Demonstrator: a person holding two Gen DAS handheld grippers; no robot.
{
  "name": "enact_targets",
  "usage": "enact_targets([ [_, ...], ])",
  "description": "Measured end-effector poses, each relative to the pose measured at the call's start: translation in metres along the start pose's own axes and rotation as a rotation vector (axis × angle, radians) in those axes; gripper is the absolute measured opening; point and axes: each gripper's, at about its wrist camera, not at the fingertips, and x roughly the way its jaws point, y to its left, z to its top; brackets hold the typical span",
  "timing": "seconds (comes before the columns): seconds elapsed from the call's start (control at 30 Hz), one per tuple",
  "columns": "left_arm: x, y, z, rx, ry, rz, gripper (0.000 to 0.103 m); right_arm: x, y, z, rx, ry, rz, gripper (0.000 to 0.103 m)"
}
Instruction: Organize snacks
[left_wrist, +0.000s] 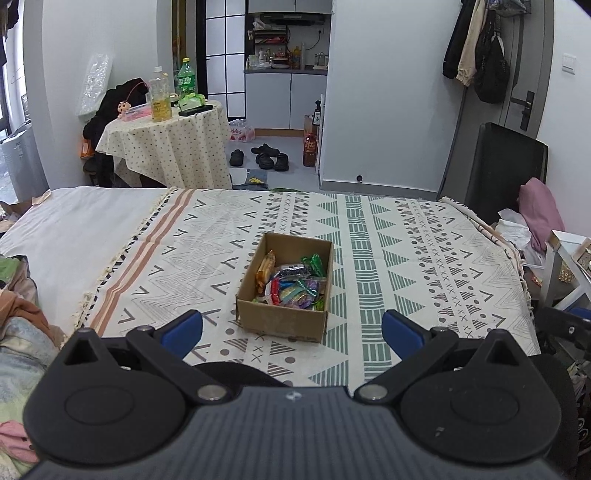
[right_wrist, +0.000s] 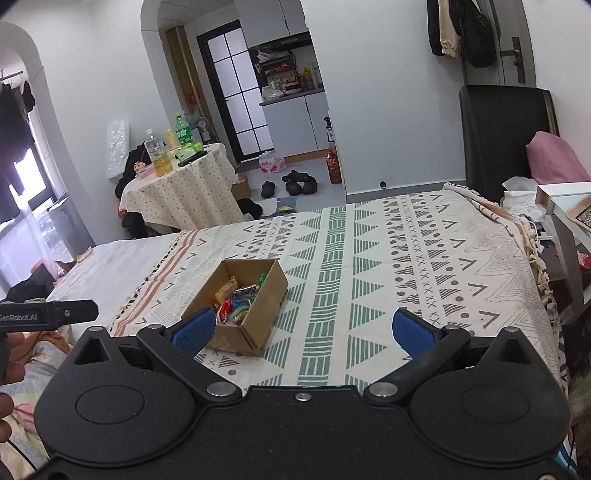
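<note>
Tongs left: left tongs (left_wrist: 291, 328) spread wide, blue pads (left_wrist: 184, 326) well apart, nothing between them; hovering at the near edge of the bed, aimed at the box.
Tongs right: right tongs (right_wrist: 303, 332) also spread wide and empty; its left pad (right_wrist: 194, 330) overlaps the box's near corner in the right wrist view, but contact cannot be told.
Box: brown cardboard box (left_wrist: 284, 321), open top, sits on the patterned cover (left_wrist: 406, 258) roughly mid-bed, just beyond both tongs.
Snacks: wrapped snacks (left_wrist: 291, 284) piled inside the box, mixed colours, an orange packet (left_wrist: 266, 271) leaning on the left wall, green wrappers (left_wrist: 314, 264) toward the far right corner. Same pile seen in the right wrist view (right_wrist: 236, 299).
Loose snacks: none visible on the cover around the box in either view.
Surroundings: small round table (left_wrist: 166, 144) with bottles far left, shoes (left_wrist: 266, 157) on the floor beyond the bed; not part of the job.
Done: looks like everything is gathered into the box already, judging by the bare cover around it.
Left: maybe nothing, or sorting the jumbled pile inside; it is heaped, not ordered. Cannot say which from these views.
Stage guess: either the very end with both tongs backed off, or the very start before unloading. Evidence leans to the end.
Risk: small slippery wrappers, hard to pick singly from the heap.
</note>
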Motion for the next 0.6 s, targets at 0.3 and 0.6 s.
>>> enact_targets([
  [0.3, -0.002, 0.014, -0.009, -0.01, 0.008, -0.002, 0.103, -0.002, -0.002, -0.007, -0.008, 0.008, 0.022, 0.103],
  [0.6, -0.002, 0.023, -0.011, -0.017, 0.015, -0.006, 0.103, -0.004, 0.012, -0.007, -0.026, 0.007, 0.04, 0.103],
])
